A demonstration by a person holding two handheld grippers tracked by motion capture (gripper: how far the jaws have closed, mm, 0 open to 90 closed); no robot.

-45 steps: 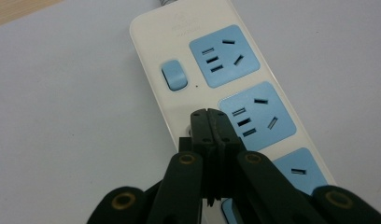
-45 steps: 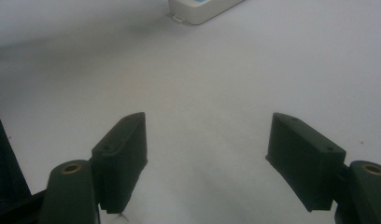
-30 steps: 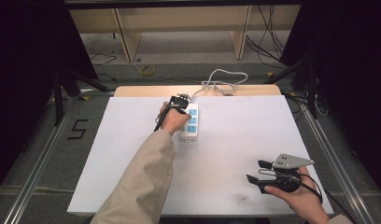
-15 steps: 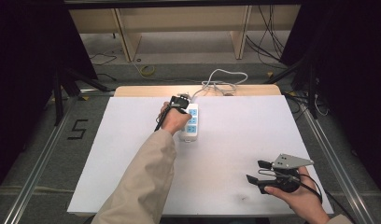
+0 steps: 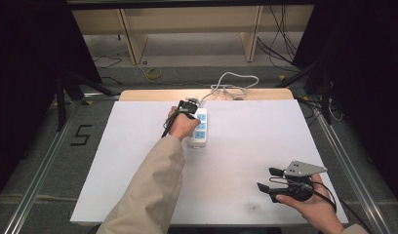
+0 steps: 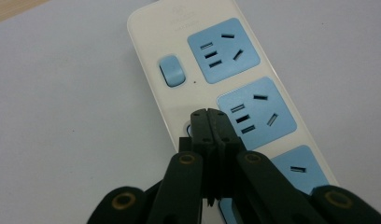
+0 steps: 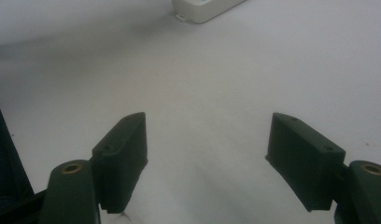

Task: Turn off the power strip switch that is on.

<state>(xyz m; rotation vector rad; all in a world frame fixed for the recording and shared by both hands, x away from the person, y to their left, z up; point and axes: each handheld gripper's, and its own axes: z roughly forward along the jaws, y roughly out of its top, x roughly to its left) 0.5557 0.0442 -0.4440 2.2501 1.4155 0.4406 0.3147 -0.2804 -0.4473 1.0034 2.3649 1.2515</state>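
Jaws closed, left hand-held gripper [image 6: 209,114] presses on the power strip [image 6: 235,88]; right hand-held gripper [image 7: 205,158] open above the table [image 5: 246,146].

A white counter [image 5: 246,146] filled the frame's middle. Wooden shelving [image 5: 187,29] stood along the top, and a "5" marking [image 5: 80,135] lay on the floor at left.

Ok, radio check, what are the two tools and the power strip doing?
Left tool shut, tips down on power strip beside its second switch. Right tool open, nothing in it, over bare white table. Nothing in the way.
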